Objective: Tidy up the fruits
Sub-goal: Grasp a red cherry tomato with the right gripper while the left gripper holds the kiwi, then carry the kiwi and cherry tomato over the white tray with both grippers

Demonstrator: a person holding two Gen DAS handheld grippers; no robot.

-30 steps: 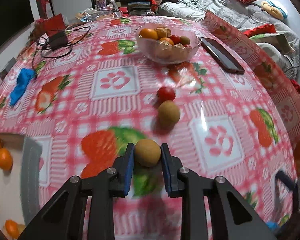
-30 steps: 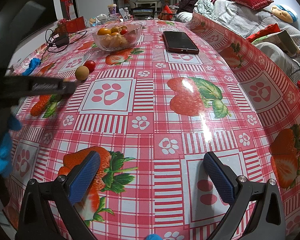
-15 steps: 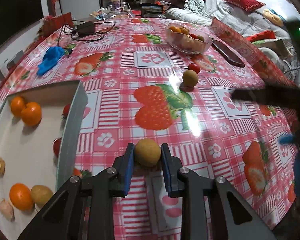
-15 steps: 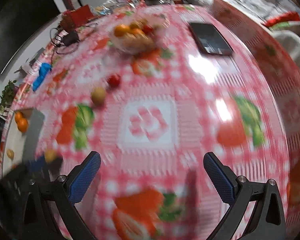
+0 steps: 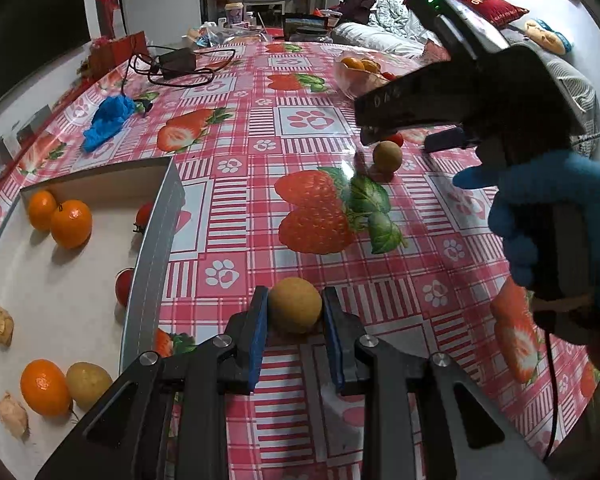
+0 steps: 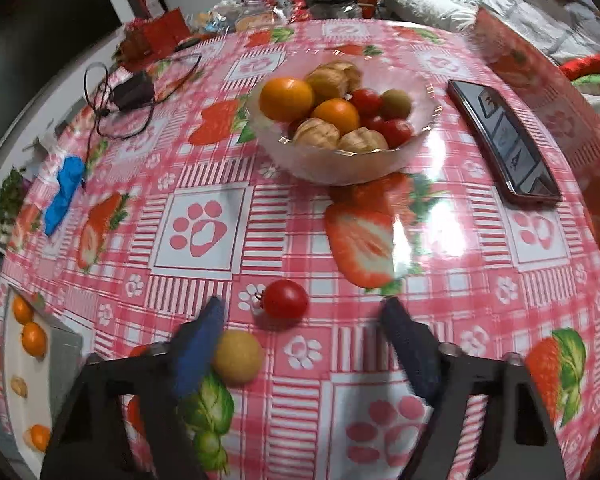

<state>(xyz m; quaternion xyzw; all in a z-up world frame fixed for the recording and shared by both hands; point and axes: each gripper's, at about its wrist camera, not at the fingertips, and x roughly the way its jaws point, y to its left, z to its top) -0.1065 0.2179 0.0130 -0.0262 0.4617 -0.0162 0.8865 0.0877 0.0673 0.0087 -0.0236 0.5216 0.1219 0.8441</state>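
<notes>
A: From the left wrist, we see our left claw (image 5: 295, 326) clenched on a round tan fruit (image 5: 295, 309), held above the counter (image 5: 260, 128) just right of the white tray (image 5: 152, 240) with its oranges (image 5: 71, 223).

B: And our right claw (image 5: 396, 136) hangs over a second tan fruit (image 5: 387, 155) farther off.

A: From the right wrist, that claw (image 6: 304, 344) is spread wide around a cherry tomato (image 6: 285, 298); the tan fruit (image 6: 238, 357) touches its left pad. The glass bowl (image 6: 340, 160) of fruit sits beyond, a phone (image 6: 504, 142) to its right.
</notes>
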